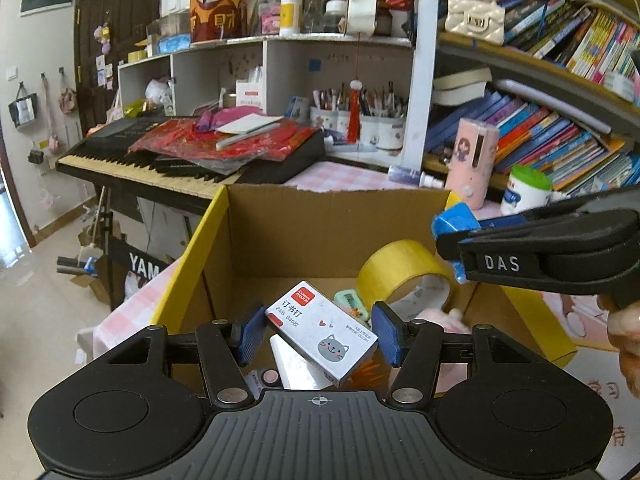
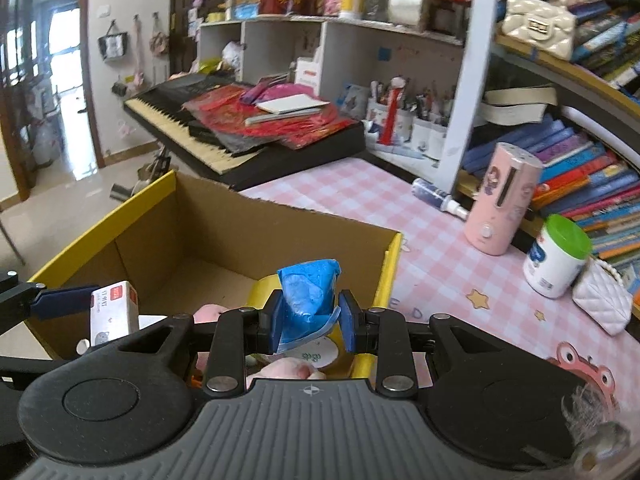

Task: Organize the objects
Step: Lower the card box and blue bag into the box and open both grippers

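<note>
My left gripper (image 1: 318, 334) is shut on a white staple box (image 1: 322, 330) with a grey cat and a red label, held slantwise over the open cardboard box (image 1: 328, 216). The cardboard box has yellow rims and holds a yellow tape roll (image 1: 400, 272), a pink soft thing and other small items. My right gripper (image 2: 310, 322) is shut on a crumpled blue plastic packet (image 2: 308, 296) above the cardboard box's (image 2: 224, 232) right side. In the left wrist view it (image 1: 450, 240) comes in from the right with the blue packet (image 1: 454, 220). The staple box (image 2: 114, 312) shows at the left of the right wrist view.
The cardboard box stands on a pink checked tablecloth (image 2: 360, 200). A pink cylinder (image 2: 502, 200), a green-lidded white jar (image 2: 556, 260) and a white quilted purse (image 2: 604, 300) stand to its right. A keyboard (image 1: 160, 160) piled with red papers lies behind, and full bookshelves (image 1: 540, 132) at the right.
</note>
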### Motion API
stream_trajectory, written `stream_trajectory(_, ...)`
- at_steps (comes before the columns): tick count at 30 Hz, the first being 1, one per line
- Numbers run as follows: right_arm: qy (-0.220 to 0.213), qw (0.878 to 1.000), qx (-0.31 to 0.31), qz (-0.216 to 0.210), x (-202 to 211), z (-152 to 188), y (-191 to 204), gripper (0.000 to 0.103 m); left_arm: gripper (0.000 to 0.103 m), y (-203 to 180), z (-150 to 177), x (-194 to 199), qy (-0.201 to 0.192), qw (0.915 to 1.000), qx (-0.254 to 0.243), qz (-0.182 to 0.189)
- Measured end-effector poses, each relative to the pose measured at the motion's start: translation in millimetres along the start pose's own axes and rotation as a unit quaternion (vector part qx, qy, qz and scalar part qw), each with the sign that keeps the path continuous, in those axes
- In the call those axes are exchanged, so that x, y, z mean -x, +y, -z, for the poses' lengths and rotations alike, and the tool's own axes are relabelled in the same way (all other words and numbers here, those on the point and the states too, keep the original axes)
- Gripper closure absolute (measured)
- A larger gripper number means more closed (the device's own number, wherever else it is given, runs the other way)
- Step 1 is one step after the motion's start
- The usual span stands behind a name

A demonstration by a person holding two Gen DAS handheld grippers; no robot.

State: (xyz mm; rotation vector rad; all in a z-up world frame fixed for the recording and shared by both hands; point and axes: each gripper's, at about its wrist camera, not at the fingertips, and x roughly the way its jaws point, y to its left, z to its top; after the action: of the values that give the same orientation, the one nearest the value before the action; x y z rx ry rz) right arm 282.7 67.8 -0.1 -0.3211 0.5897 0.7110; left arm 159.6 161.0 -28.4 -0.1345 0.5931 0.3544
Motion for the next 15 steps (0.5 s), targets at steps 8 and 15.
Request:
stream_trajectory(8,0.029,0.999,0.030,-0.031,-25,-7,2,0.076,0.046,-5,3,-15,0.021,0.9997,-0.010,-0.011)
stream_trajectory(15,0.045,0.996,0.054,-0.053,-38,-8,10,0.076,0.044,-7,5,-17,0.021,0.9996,-0.010,-0.018)
